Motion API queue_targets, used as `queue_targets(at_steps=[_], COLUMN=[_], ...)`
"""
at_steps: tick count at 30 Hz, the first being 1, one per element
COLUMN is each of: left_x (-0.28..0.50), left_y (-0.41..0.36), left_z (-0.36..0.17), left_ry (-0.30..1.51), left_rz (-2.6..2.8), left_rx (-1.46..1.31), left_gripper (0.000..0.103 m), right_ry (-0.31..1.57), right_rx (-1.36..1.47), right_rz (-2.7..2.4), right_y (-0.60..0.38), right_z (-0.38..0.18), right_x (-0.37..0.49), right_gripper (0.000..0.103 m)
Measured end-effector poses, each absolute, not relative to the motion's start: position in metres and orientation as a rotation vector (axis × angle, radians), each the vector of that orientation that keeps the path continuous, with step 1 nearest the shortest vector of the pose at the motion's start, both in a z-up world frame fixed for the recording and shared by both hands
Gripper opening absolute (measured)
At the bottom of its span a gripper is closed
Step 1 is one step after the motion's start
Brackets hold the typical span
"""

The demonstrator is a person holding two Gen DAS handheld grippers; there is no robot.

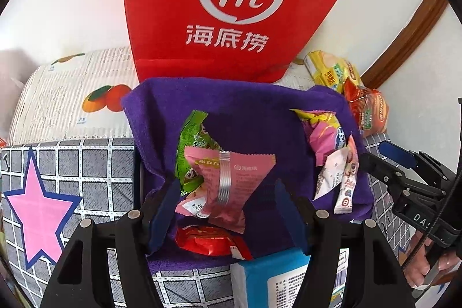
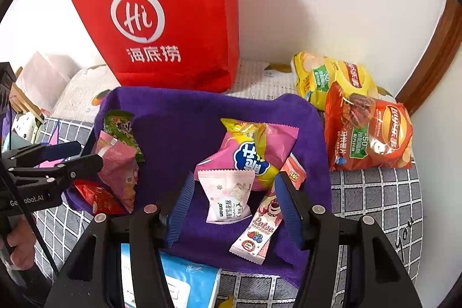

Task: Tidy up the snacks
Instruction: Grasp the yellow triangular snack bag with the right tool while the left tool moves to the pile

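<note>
A purple-towel-lined box [image 1: 248, 106] [image 2: 179, 111] holds small snacks. My left gripper [image 1: 225, 210] is open over its left side, its fingers either side of a pink packet [image 1: 231, 181] that lies on a green packet [image 1: 196, 140], with a red packet [image 1: 208, 240] below. My right gripper [image 2: 234, 207] is open over the box's right side, above a pale pink packet [image 2: 228, 195], a pink-yellow bag [image 2: 254, 149] and a Lotso stick [image 2: 260, 227]. Each gripper shows in the other's view, the right one [image 1: 404, 163] and the left one [image 2: 72, 158].
A red Haidilao bag [image 1: 231, 5] [image 2: 167, 28] stands behind the box against the wall. Yellow [image 2: 329, 77] and orange [image 2: 369, 132] chip bags lie at the right. A blue-white tissue pack [image 1: 271, 276] [image 2: 184, 279] lies in front. A checked cloth [image 1: 86, 169] covers the table.
</note>
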State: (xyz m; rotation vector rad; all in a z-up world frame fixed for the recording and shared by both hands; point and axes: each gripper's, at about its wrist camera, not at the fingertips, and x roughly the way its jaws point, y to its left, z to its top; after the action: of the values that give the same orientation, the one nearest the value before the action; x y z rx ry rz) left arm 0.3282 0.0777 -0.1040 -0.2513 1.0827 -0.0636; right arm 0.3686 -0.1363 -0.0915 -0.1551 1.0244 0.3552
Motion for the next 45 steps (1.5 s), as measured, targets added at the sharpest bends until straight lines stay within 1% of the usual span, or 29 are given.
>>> queue_targets(at_steps=[8, 12, 16, 21, 26, 29, 34, 39, 40, 42, 45], left_x=[0.316, 0.311, 0.305, 0.287, 0.265, 0.251, 0.218, 0.187, 0.182, 0.174, 0.162], left_y=[0.080, 0.077, 0.072, 0.055, 0.038, 0.035, 0.043, 0.054, 0.055, 0.054, 0.047], left_z=[-0.083, -0.077, -0.069, -0.051, -0.030, -0.025, -0.030, -0.052, -0.057, -0.066, -0.080], left_ry=[1.011, 0.994, 0.979, 0.933, 0.861, 0.868, 0.875, 0.913, 0.926, 0.943, 0.970], left_rz=[-0.082, -0.087, -0.105, -0.126, -0.115, -0.137, -0.099, -0.070, -0.065, -0.061, -0.069], left_rx=[-0.255, -0.243, -0.240, -0.198, -0.140, -0.140, -0.123, -0.139, -0.139, -0.141, -0.139], left_gripper=[0.066, 0.066, 0.066, 0.066, 0.066, 0.066, 0.066, 0.066, 0.066, 0.066, 0.066], right_ry=[0.909, 0.883, 0.920, 1.009, 1.079, 1.089, 1.092, 1.076, 1.056, 1.022, 0.971], right_rx=[-0.113, -0.118, -0.128, -0.073, -0.060, -0.058, -0.047, -0.033, -0.024, -0.030, -0.064], right_rz=[0.351, 0.360, 0.307, 0.260, 0.282, 0.310, 0.315, 0.279, 0.282, 0.264, 0.217], right_y=[-0.143, -0.154, -0.173, -0.204, -0.213, -0.210, -0.199, -0.199, -0.200, -0.205, -0.215], right_z=[-0.052, -0.050, -0.067, -0.099, -0.127, -0.139, -0.166, -0.192, -0.191, -0.188, -0.181], right_x=[0.340, 0.311, 0.284, 0.250, 0.221, 0.208, 0.206, 0.210, 0.207, 0.197, 0.185], right_gripper=[0.058, 0.058, 0.058, 0.058, 0.058, 0.058, 0.058, 0.057, 0.052, 0.046, 0.046])
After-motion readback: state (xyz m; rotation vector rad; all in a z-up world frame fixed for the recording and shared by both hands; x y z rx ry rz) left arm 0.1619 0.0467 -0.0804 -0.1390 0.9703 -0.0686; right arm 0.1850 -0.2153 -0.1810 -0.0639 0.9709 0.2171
